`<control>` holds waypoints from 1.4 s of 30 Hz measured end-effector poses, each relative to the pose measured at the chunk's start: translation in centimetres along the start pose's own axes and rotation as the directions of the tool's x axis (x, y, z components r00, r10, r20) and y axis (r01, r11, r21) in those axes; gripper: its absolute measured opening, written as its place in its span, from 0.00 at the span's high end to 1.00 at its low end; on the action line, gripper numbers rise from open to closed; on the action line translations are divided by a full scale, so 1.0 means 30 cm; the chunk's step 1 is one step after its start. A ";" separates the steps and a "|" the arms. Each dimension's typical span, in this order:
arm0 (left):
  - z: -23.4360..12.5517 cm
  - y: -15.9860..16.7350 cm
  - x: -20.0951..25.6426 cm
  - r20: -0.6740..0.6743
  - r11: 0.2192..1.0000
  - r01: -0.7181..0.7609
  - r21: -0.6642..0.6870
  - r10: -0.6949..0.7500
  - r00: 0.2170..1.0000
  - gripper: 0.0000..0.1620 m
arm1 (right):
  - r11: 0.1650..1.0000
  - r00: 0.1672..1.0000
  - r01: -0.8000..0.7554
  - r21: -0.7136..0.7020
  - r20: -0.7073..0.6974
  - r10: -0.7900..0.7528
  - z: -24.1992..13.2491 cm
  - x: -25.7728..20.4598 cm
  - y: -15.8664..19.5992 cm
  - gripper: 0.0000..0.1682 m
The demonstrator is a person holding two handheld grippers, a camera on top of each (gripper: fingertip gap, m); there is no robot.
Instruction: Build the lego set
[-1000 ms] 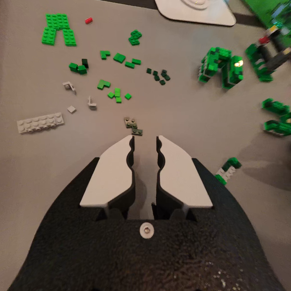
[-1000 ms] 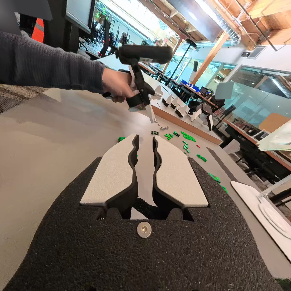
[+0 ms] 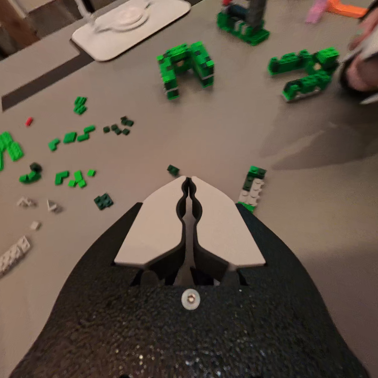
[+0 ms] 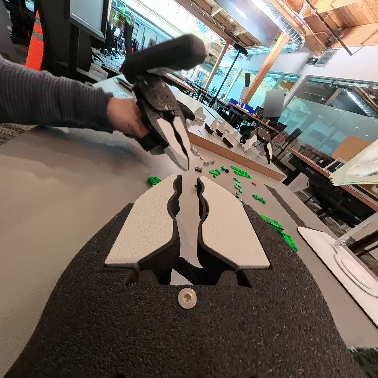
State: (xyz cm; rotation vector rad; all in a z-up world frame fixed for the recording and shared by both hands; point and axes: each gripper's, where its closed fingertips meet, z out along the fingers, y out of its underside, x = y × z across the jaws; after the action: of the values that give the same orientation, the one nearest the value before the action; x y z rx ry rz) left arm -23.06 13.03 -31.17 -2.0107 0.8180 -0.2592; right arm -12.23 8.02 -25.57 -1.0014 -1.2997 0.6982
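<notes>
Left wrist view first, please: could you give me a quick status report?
Left gripper shut, apparently empty. Right gripper open, empty. Small dark green plate lies loose beyond the left tips. Nothing in the way.

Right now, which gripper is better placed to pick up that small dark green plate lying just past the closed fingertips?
Left. The left gripper, shut with nothing visible between its tips, points down right beside the small dark green plate. The right gripper is open but farther back.

Grey table (image 4: 61,194) up front. Long desks (image 4: 235,147) run back, office chairs beyond. Wood beams (image 4: 263,67), silver duct (image 4: 294,30) overhead. Glass partitions (image 4: 331,114) right, daylight bright. Orange cone (image 4: 35,47) far left.
</notes>
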 end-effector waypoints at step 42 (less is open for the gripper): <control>0.026 0.016 0.117 -0.304 0.967 -0.168 -0.194 0.104 0.947 0.96 | 0.999 1.000 0.022 -0.029 -0.003 -0.022 0.008 -0.003 0.016 0.92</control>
State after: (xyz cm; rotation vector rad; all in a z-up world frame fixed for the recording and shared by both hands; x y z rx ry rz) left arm -20.25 11.15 -32.47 -2.1357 1.2134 -0.4079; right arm -12.43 8.20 -26.03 -1.0096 -1.3195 0.6622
